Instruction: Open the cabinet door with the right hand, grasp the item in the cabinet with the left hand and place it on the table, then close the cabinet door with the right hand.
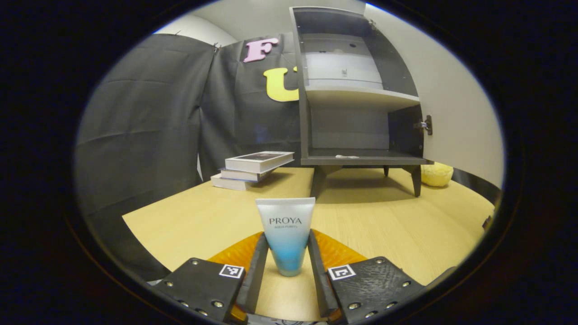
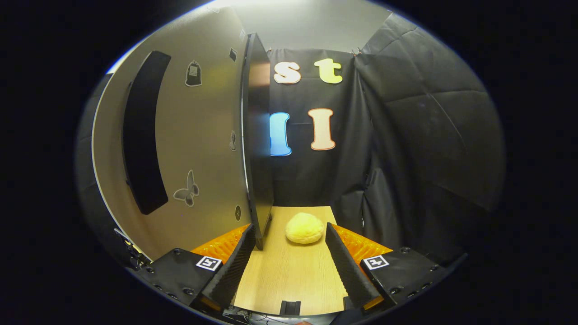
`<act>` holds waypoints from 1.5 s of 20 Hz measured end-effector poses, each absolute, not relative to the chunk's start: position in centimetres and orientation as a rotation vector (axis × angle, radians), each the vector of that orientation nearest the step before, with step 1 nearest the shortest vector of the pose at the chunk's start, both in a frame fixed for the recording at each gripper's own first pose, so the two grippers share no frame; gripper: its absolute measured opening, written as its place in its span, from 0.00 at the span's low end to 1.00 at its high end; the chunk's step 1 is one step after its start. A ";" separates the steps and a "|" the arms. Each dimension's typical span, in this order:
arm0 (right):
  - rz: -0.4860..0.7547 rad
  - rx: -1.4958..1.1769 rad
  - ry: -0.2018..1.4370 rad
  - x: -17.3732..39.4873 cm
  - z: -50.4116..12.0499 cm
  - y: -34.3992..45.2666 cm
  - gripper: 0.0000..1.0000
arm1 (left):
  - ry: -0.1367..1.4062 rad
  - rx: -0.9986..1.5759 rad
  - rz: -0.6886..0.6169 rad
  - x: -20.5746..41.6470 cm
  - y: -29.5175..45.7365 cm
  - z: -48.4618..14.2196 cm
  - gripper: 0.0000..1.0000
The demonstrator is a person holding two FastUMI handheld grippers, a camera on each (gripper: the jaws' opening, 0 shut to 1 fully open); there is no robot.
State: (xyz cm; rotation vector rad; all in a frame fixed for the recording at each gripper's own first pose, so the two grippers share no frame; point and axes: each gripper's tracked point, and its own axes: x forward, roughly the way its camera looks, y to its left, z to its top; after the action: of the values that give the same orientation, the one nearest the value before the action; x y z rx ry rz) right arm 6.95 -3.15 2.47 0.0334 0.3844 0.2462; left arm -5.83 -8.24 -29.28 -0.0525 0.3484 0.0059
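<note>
One tube [image 1: 286, 234] stands on the one wooden table [image 1: 388, 225]. One cabinet [image 1: 356, 90] sits on it, with one door [image 2: 198, 135] swung open and two shelf compartments inside. Three books [image 1: 253, 170] are stacked beside it, though the pile may hide a fourth. One yellow plush ball [image 2: 305, 228] lies on the tabletop. Two butterfly stickers [image 2: 187, 192] mark the door. Two grippers show, the left gripper [image 1: 286, 266] and the right gripper [image 2: 289, 266].

Left gripper view: low over the table [image 1: 189, 216], facing the open cabinet [image 1: 356, 104] from some way off. Right gripper view: low and close beside the cabinet door [image 2: 198, 149], looking along its edge. Both views share the table, the door and the yellow plush [image 2: 304, 228].
</note>
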 end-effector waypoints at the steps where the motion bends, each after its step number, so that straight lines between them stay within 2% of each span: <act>1: 0.252 0.032 0.386 6.9 2.5 -3.1 0.98 | 0.348 -0.052 0.007 -5.9 -8.3 -29.1 0.48; 2: 0.255 0.030 0.386 7.0 2.5 -3.0 0.98 | 0.353 -0.049 0.011 -5.9 -8.1 -29.2 0.58; 3: 0.259 0.030 0.385 7.1 2.5 -3.0 0.98 | 0.354 -0.044 0.017 -5.9 -8.0 -29.1 0.53; 6: 0.264 0.041 0.384 6.9 2.5 -3.2 0.98 | 0.341 -0.025 0.028 -6.0 -7.8 -27.7 0.84; 7: 0.264 0.051 0.381 6.9 2.6 -3.3 0.98 | 0.337 -0.025 0.028 -6.0 -7.8 -27.1 0.91; 12: 0.285 0.088 0.378 7.1 2.8 -3.8 0.98 | 0.275 -0.053 0.067 -5.5 -7.1 -20.7 0.91; 13: 0.293 0.090 0.375 7.1 3.0 -3.6 0.93 | 0.263 -0.051 0.082 -5.4 -6.6 -18.8 0.91; 14: 0.301 0.093 0.370 7.2 3.4 -3.6 0.98 | 0.252 -0.037 0.097 -5.4 -6.1 -16.9 0.91; 15: 0.310 0.097 0.363 7.2 3.8 -3.4 0.93 | 0.239 -0.024 0.102 -5.2 -5.6 -15.3 0.90; 16: 0.322 0.097 0.353 7.0 4.1 -3.2 0.98 | 0.228 -0.013 0.100 -5.0 -5.5 -13.8 0.91; 21: 0.319 0.093 0.328 6.7 5.5 -2.9 0.98 | 0.200 0.005 0.107 -5.4 -3.3 -7.8 0.92; 30: 0.199 0.055 0.305 4.1 9.0 -1.7 0.98 | 0.182 -0.055 0.074 -2.6 2.8 -4.5 0.92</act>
State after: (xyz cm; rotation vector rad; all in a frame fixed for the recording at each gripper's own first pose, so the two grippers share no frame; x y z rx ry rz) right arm 4.14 -1.67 9.01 0.0552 0.3052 0.1993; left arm -2.61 2.85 -4.52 -0.0554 0.1819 0.0742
